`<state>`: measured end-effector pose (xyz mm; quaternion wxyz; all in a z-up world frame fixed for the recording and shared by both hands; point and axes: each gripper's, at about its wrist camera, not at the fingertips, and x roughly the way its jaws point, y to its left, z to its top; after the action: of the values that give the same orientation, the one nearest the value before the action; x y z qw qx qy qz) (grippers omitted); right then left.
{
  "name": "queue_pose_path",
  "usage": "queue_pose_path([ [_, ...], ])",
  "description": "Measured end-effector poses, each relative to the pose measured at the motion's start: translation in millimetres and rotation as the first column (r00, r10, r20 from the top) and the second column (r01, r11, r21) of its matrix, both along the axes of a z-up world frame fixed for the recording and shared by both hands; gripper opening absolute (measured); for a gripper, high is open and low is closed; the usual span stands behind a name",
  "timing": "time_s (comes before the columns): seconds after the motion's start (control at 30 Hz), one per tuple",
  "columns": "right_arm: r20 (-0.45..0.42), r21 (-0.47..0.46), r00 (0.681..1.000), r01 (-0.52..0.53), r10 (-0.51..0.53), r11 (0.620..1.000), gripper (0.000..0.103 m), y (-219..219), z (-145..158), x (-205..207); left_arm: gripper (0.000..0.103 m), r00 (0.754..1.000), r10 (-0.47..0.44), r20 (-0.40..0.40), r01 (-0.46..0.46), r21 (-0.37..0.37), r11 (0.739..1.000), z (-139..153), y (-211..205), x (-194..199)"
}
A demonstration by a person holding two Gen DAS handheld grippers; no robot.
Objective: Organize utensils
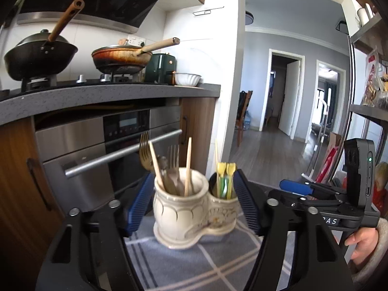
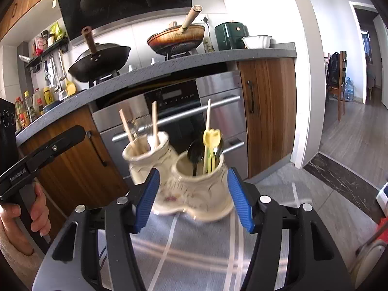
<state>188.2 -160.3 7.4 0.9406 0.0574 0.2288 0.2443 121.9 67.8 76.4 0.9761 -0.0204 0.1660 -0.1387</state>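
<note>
A kitchen is filling both views: a steel oven (image 1: 97,150) is sitting under a grey counter (image 1: 109,94), with a black wok (image 1: 38,58) and a browned pan (image 1: 121,59) standing on the burners above it. A green appliance (image 1: 161,68) and a white bowl (image 1: 187,78) are standing near the counter's end. To the right a hallway with a wood floor (image 1: 271,150) is opening out.

In front of the oven a grey checked cloth (image 1: 184,266) is covering the tabletop, and a cream two-cup holder (image 1: 191,211) is standing upright on it. Its larger cup is holding forks (image 1: 173,162) and chopsticks (image 1: 188,167); its smaller cup is holding yellow-headed utensils (image 1: 226,172) and a black spoon (image 2: 196,155).

The left gripper (image 1: 194,198) is standing wide, its blue pads on either side of the holder and not pressing on it. The right gripper (image 2: 194,196) is also standing wide, flanking the smaller cup with a gap showing at each pad. Neither is holding anything. A hand (image 1: 363,240) is gripping the right gripper's handle, and another hand (image 2: 31,213) is gripping the left one's.
</note>
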Motion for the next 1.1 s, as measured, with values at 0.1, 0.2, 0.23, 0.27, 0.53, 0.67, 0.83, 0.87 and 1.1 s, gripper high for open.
queue_pose_path([
  [0.1, 0.0, -0.019, 1.0, 0.007, -0.007, 1.0, 0.067, 0, -3, -19, 0.078, 1.0, 0.011, -0.025, -0.011, 0.007, 1.0, -7, -3, -19],
  [0.2, 0.001, -0.033, 1.0, 0.024, -0.024, 0.999, 0.078, -3, -7, -38, 0.083, 0.998, 0.021, -0.066, -0.022, -0.001, 1.0, -19, -7, -36],
  [0.23, -0.001, -0.032, 1.0, 0.028, -0.028, 0.999, 0.082, -5, -10, -44, 0.084, 0.997, 0.021, -0.07, -0.021, -0.001, 1.0, -22, -8, -41],
  [0.27, 0.0, -0.032, 0.999, 0.035, -0.035, 0.999, 0.085, -7, -12, -49, 0.086, 0.997, 0.028, -0.074, -0.028, 0.002, 1.0, -27, -10, -45],
  [0.53, 0.066, -0.081, 0.995, 0.084, -0.078, 0.993, 0.097, -11, -35, -75, 0.091, 0.986, 0.106, -0.127, -0.096, 0.086, 0.992, -74, -24, -55],
  [0.67, 0.101, -0.099, 0.991, 0.099, -0.089, 0.99, 0.097, -14, -40, -81, 0.093, 0.984, 0.147, -0.101, -0.128, 0.173, 0.977, -87, -31, -57],
  [0.83, 0.098, -0.1, 0.99, 0.115, -0.105, 0.988, 0.097, -22, -45, -81, 0.096, 0.984, 0.161, -0.072, -0.147, 0.174, 0.974, -90, -28, -63],
  [0.87, 0.097, -0.107, 0.99, 0.116, -0.106, 0.987, 0.097, -23, -47, -81, 0.096, 0.983, 0.166, -0.074, -0.15, 0.179, 0.972, -91, -29, -62],
  [1.1, 0.081, -0.141, 0.992, 0.103, -0.092, 0.985, 0.097, -19, -54, -79, 0.096, 0.981, 0.182, -0.064, -0.168, 0.174, 0.97, -91, -28, -63],
])
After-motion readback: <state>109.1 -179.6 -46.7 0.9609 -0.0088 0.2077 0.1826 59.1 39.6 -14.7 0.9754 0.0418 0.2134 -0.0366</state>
